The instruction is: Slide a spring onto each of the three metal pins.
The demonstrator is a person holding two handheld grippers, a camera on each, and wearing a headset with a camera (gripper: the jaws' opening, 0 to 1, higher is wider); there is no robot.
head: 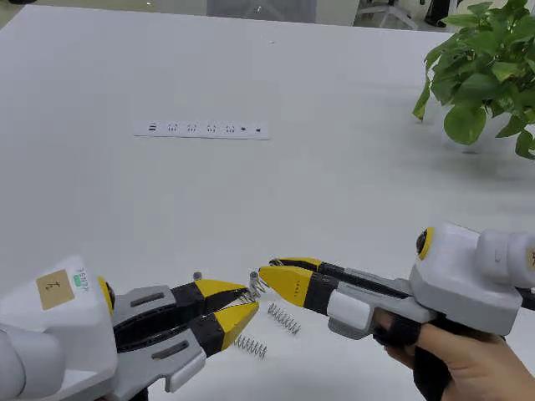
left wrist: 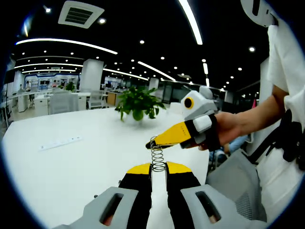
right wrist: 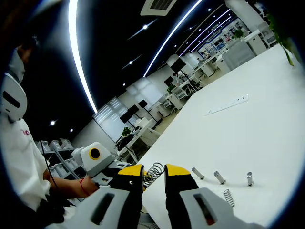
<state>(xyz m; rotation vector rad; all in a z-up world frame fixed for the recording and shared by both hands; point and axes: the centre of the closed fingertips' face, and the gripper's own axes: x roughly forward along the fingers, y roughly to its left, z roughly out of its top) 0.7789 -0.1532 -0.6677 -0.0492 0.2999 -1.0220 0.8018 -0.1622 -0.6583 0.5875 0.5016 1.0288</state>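
One spring [head: 256,288] hangs in the air between both grippers. My left gripper [head: 249,299] is shut on its lower end; in the left gripper view the spring [left wrist: 157,159] stands upright from my yellow tips [left wrist: 158,168]. My right gripper [head: 264,271] comes in from the right and is shut on the spring's other end [right wrist: 154,170]. Two more springs [head: 284,317] [head: 251,345] lie on the white table just below the tips. Three short metal pins [right wrist: 198,173] [right wrist: 219,177] [right wrist: 249,179] lie in a row on the table; one pin [head: 197,276] shows beside my left gripper.
A white power strip [head: 201,129] lies flat at mid table. A potted green plant [head: 485,67] stands at the far right corner. A person's hand [head: 468,359] holds the right gripper low at the right. The table [head: 100,192] stretches wide to the left.
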